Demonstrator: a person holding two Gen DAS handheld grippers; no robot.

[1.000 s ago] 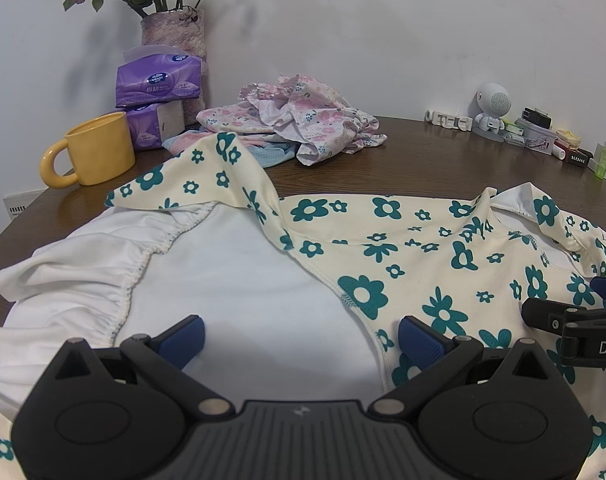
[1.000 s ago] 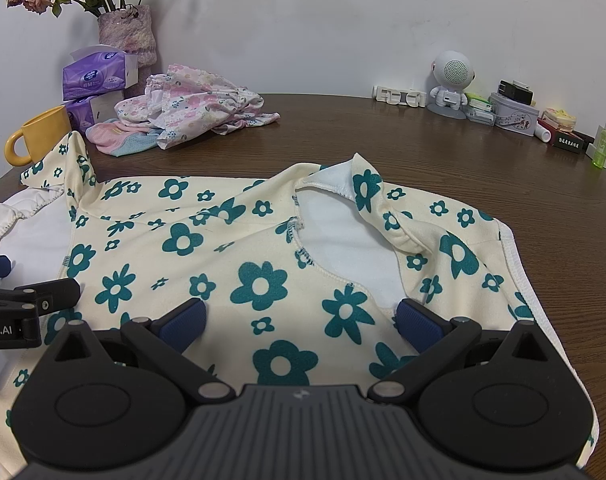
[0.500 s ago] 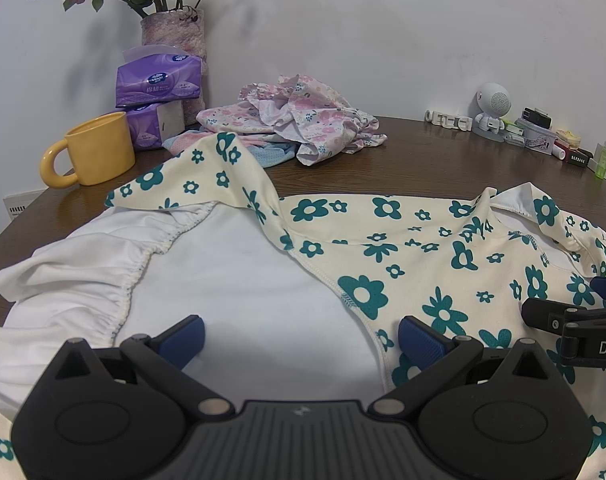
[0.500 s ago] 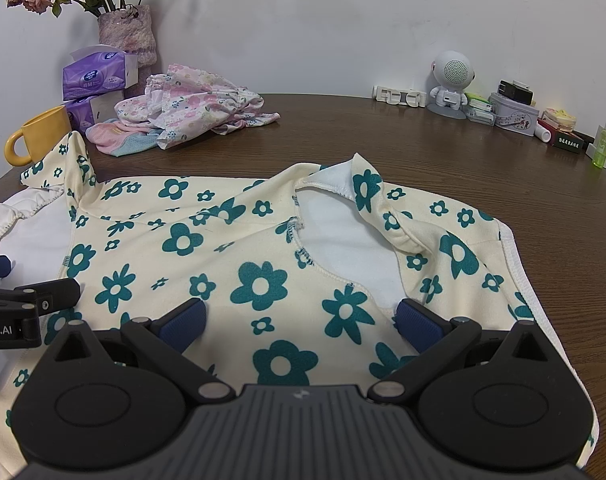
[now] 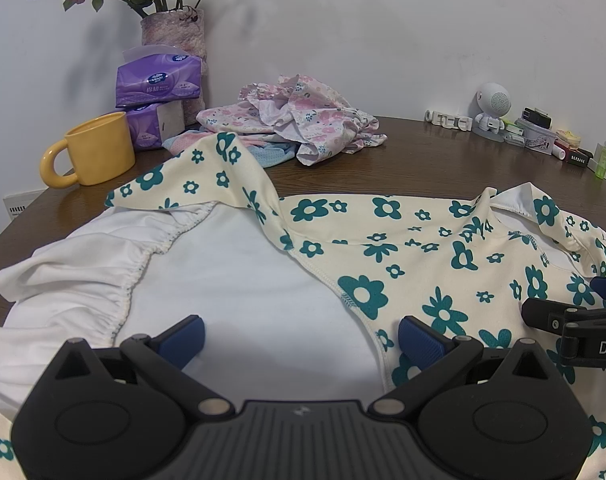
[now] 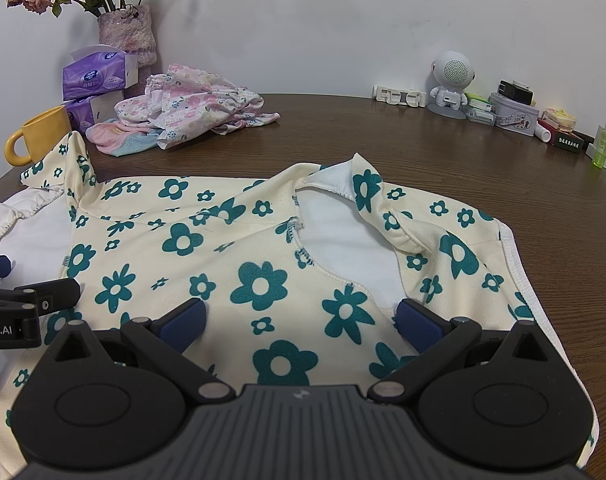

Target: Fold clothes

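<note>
**Two open hand-held grippers over a flowered garment**

The cream garment with teal flowers (image 5: 423,248) lies spread on the brown counter (image 6: 423,148), its white lining turned up on the left side. The left hand-held gripper (image 5: 301,334) hangs over that lining, fingers spread wide and grasping nothing; the right hand-held gripper (image 6: 301,320) is likewise released, above the printed cloth near the neck opening.

Only the left wrist view shows the full reach of the white lining and its gathered elastic edge (image 5: 143,264). Only the right wrist view shows the garment's right edge with bare counter beyond it.

Both views show the yellow mug (image 5: 95,148), the purple tissue packs (image 5: 159,80) and a pink crumpled heap of clothes (image 6: 195,104) behind the garment.
</note>
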